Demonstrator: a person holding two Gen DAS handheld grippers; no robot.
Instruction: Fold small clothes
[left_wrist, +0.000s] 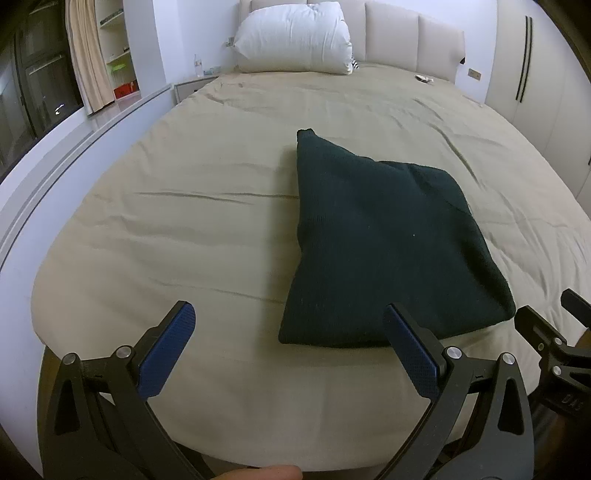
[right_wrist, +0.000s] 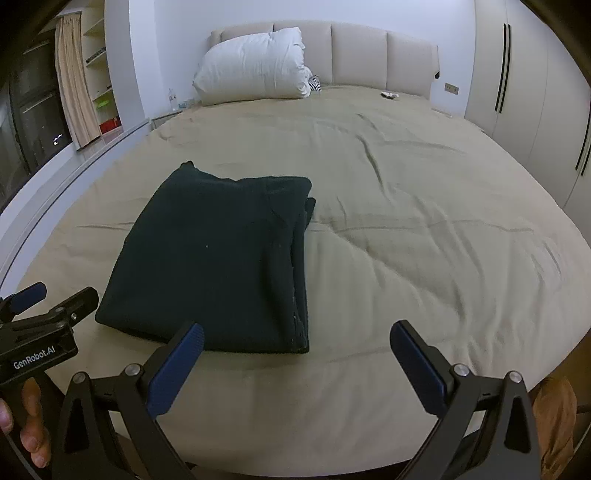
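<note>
A wide bed under a creased beige cotton cover (right_wrist: 406, 184) fills the room, white pillow (right_wrist: 255, 66) upper centre against the padded headboard, and the folded dark green knit garment (right_wrist: 214, 258) lies lower left, long axis toward the headboard, while left gripper (left_wrist: 290, 347) and right gripper (right_wrist: 295, 362) hover released, fingers spread.

The striped black-and-white item (right_wrist: 315, 84) at the far end is mostly hidden behind the puffy white pillow (right_wrist: 255, 68). The small pale object (right_wrist: 390, 95) near the padded beige headboard (right_wrist: 373, 55) is too small to identify. Layers inside the folded dark green knit garment (right_wrist: 210, 254) stay unseen
</note>
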